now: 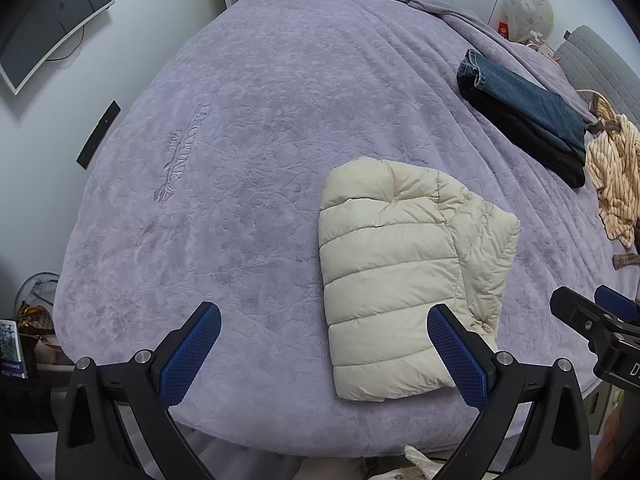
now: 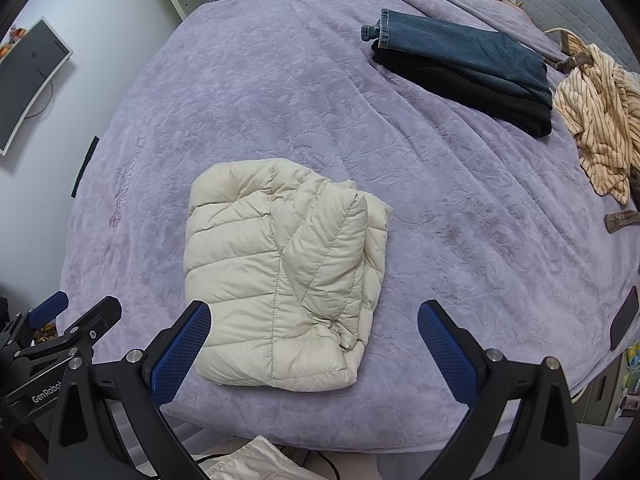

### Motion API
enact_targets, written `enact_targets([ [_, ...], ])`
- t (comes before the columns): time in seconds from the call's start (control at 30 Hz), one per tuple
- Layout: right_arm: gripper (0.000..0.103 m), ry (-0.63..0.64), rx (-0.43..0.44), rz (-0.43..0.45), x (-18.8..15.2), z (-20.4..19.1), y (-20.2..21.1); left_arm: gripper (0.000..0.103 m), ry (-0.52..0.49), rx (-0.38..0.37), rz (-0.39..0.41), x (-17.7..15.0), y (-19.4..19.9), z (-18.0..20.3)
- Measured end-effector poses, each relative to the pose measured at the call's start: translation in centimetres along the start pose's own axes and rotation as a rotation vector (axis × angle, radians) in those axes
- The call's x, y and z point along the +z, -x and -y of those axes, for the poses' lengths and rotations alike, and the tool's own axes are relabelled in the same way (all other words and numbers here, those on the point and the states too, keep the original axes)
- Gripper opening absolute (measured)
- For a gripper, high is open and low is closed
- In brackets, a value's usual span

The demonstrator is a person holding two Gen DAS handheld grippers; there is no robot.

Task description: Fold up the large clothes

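A cream puffer jacket lies folded into a compact rectangle near the front edge of the bed. My left gripper hovers open above that front edge, its right finger over the jacket's near corner, holding nothing. My right gripper is open too, its fingers straddling the jacket's near end without touching it. The right gripper also shows at the right edge of the left wrist view, and the left gripper at the lower left of the right wrist view.
A purple embossed bedspread covers the bed. Folded jeans on a black garment lie at the far right, beside a crumpled striped cloth. A monitor hangs on the left wall.
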State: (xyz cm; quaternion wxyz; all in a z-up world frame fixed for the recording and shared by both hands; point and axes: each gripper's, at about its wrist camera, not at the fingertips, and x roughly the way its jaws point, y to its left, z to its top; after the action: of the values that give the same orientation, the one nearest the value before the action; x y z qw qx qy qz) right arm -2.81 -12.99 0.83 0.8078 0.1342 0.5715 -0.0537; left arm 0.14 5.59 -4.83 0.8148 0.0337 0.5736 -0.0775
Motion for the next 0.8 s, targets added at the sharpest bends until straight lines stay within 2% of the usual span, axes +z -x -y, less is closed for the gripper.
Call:
enact_targets([
  [0.8,0.103,-0.005,-0.003,0.0,-0.09,-0.23,-0.14,0.103,-0.014,0.006,-0.019,0.24,-0.47,0.31],
])
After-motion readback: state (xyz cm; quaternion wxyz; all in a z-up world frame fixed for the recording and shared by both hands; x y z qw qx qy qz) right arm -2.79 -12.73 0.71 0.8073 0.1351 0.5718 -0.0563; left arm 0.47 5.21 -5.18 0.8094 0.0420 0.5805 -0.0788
